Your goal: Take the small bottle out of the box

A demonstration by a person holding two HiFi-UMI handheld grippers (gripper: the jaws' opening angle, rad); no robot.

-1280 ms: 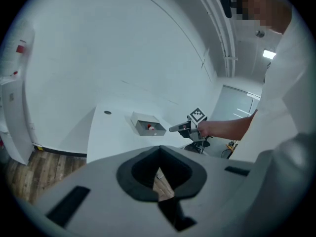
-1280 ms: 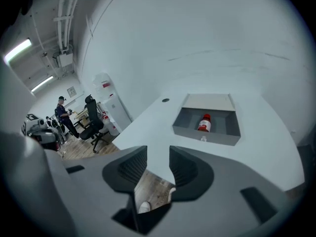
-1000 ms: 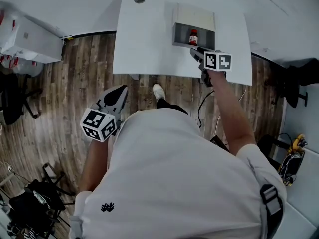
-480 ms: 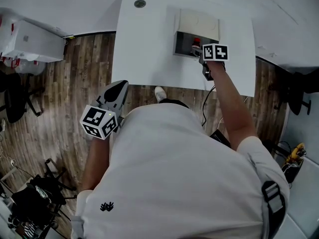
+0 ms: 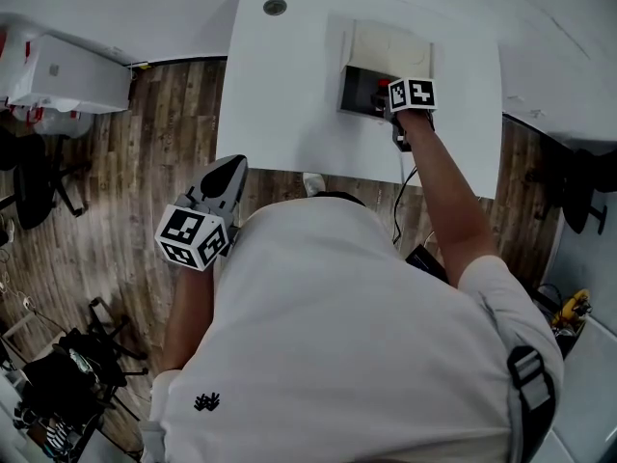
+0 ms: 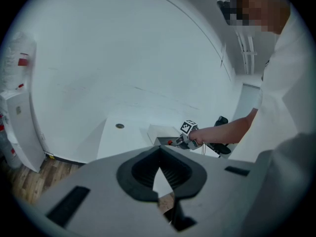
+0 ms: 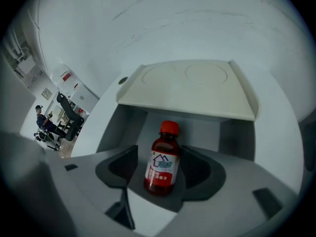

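Note:
A small red bottle (image 7: 163,162) with a red cap and white label stands upright in the open grey box (image 7: 121,125), under its raised cream lid (image 7: 192,88). My right gripper (image 7: 162,171) reaches down into the box (image 5: 352,90). Its jaws have just been opening, and the bottle stands between them with a gap on each side. In the head view the right gripper (image 5: 381,93) hides most of the bottle. My left gripper (image 5: 229,174) hangs over the floor at the table's near edge, away from the box, jaws closed together on nothing.
The box stands at the far right of a white table (image 5: 280,85) that has a round grommet (image 5: 275,7) at its far left. A white cabinet (image 5: 67,70) and dark chairs (image 5: 29,191) stand on the wooden floor at left. A cable (image 5: 397,220) hangs below the table's front edge.
The right gripper has dropped and gone forward into the box, and now covers the bottle in the head view. The left gripper stays in much the same place.

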